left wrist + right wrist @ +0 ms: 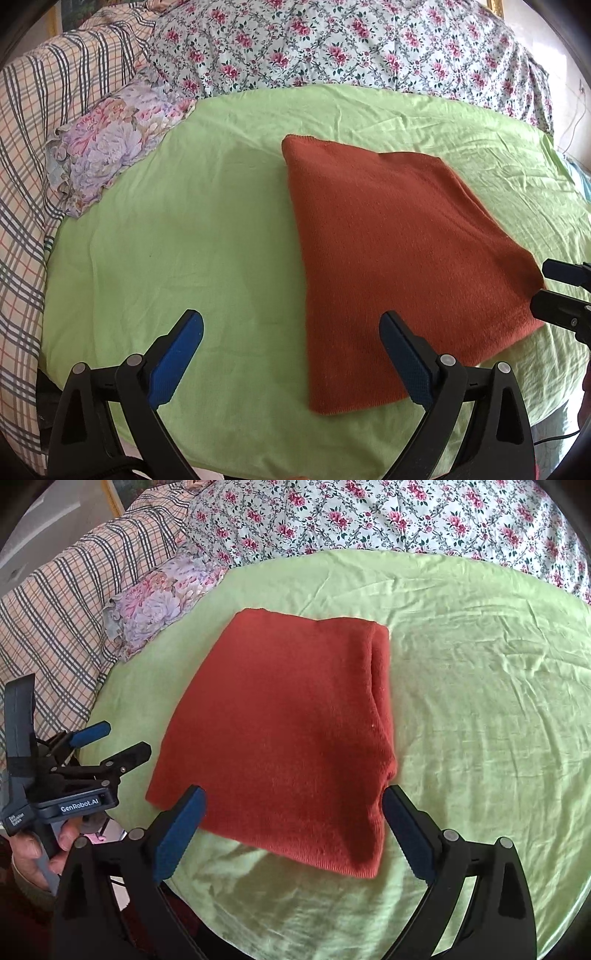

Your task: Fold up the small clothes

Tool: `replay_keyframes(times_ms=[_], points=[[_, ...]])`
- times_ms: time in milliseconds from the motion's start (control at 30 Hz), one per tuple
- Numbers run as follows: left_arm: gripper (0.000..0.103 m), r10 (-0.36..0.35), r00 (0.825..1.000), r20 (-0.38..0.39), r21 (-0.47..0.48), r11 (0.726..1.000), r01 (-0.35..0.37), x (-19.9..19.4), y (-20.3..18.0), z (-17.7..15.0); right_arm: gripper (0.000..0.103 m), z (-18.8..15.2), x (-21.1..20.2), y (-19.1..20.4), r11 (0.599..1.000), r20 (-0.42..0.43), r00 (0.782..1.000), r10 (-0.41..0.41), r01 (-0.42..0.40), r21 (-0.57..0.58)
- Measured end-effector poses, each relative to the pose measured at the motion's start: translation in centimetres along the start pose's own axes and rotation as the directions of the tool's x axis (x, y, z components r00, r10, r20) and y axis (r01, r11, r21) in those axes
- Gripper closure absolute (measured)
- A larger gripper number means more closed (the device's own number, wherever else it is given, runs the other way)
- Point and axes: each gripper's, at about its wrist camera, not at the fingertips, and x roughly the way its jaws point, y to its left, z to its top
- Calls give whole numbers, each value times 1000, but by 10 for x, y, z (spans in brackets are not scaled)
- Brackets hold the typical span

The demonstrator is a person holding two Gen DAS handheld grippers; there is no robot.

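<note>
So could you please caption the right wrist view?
Open right gripper above a folded red garment on a green sheet.

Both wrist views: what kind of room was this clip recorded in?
Most likely a bedroom. The folded rust-red garment lies on a green sheet spread over a bed, with a floral quilt and a small floral pillow behind it.
</note>
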Motion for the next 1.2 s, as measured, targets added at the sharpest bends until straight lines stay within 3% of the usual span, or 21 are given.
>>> replay_keyframes(times_ms=[400, 667, 800, 933, 1033, 1100, 1133, 1200], points=[[6, -3, 1000, -5, -17, 1000, 3, 15, 3, 15, 6, 15, 9, -14, 998, 5, 1000, 16, -16, 62], [6, -106, 994, -7, -88, 991, 105, 48, 20, 51, 6, 39, 22, -25, 995, 25, 999, 36, -38, 93], [6, -124, 992, -37, -123, 985, 119, 78, 28, 72, 9, 59, 41, -42, 993, 35, 999, 40, -44, 110], [6, -152, 986, -62, -159, 977, 141, 107, 34, 93, 35, 86, 68, -64, 986, 12, 999, 32, -34, 162], [7, -150, 985, -84, -188, 973, 132, 134, 41, 108, 45, 102, 92, -85, 976, -14, 1000, 15, -11, 218], [10, -144, 984, -105, -181, 976, 123, 150, 42, 113, 68, 108, 105, -93, 971, -30, 999, 23, -15, 237], [16, -136, 984, -118, -174, 978, 115, 156, 40, 115, 86, 111, 114, -95, 970, -45, 998, 54, -42, 240], [22, -138, 982, -127, -169, 979, 115, 161, 39, 120, 91, 113, 117, -94, 971, -33, 996, 83, -73, 228]])
